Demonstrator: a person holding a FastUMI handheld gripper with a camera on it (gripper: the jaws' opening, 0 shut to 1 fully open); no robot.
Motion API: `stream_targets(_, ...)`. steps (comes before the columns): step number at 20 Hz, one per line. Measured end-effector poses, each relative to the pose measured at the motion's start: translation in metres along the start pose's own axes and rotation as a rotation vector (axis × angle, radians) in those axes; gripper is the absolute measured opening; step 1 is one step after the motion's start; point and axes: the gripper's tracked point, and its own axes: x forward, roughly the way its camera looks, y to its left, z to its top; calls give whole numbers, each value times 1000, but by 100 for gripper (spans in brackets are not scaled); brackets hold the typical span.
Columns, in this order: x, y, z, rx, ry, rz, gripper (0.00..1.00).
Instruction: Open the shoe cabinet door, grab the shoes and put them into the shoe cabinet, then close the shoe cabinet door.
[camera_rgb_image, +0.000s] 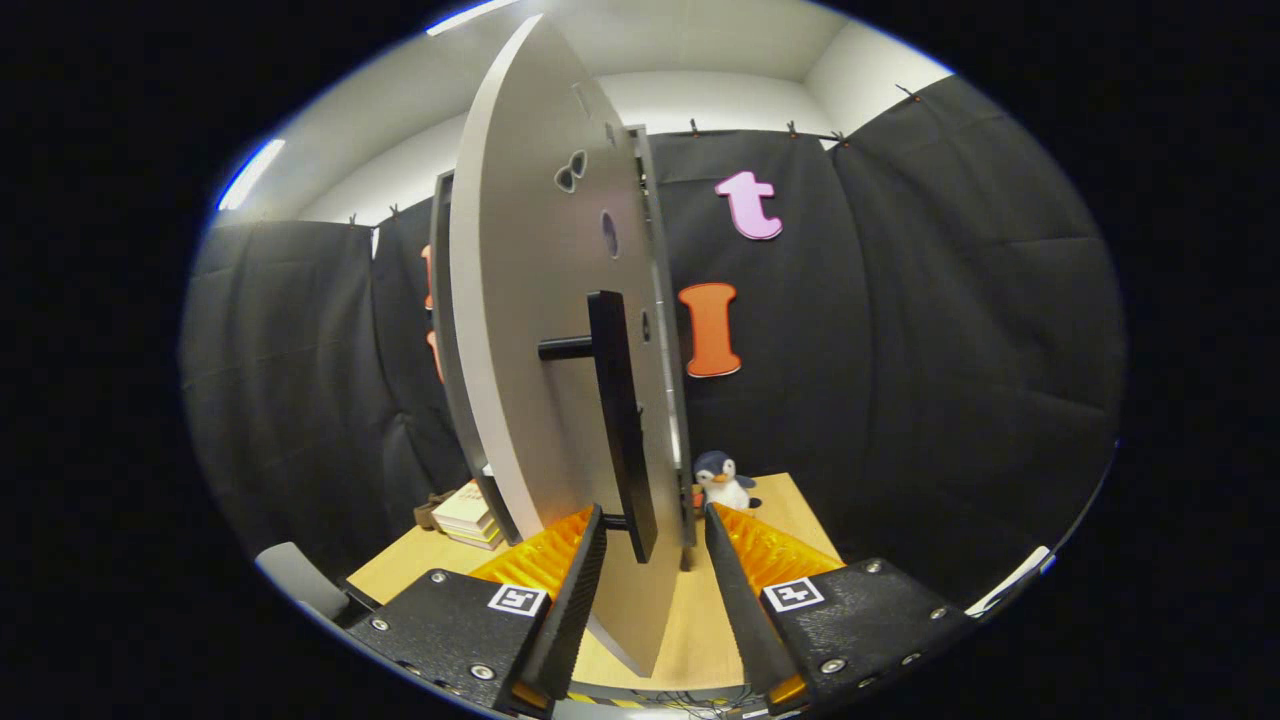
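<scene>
Tongs (655, 560) were held apart around the black handle (620, 420) in the middle of the frame, not yet pinching it, so the cabinet door (520, 330) could be swung.

Your gripper (655, 520) is black with a grainy, matte finish. Each of its two fingers (575, 590) is a long black wedge with a finely ribbed inner pad and a bright orange ridged panel on its outer side. On top of each finger's base you have a small white square tag (517, 599) printed with a black pattern. Silver screw heads (481, 671) dot the bases near you.
</scene>
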Motion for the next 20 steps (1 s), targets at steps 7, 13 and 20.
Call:
stream_targets(7,34,84,-3,-42,20,141,65)
stream_targets(13,78,136,-4,-50,16,198,69)
stream_targets(20,140,210,1,-96,-5,218,71)
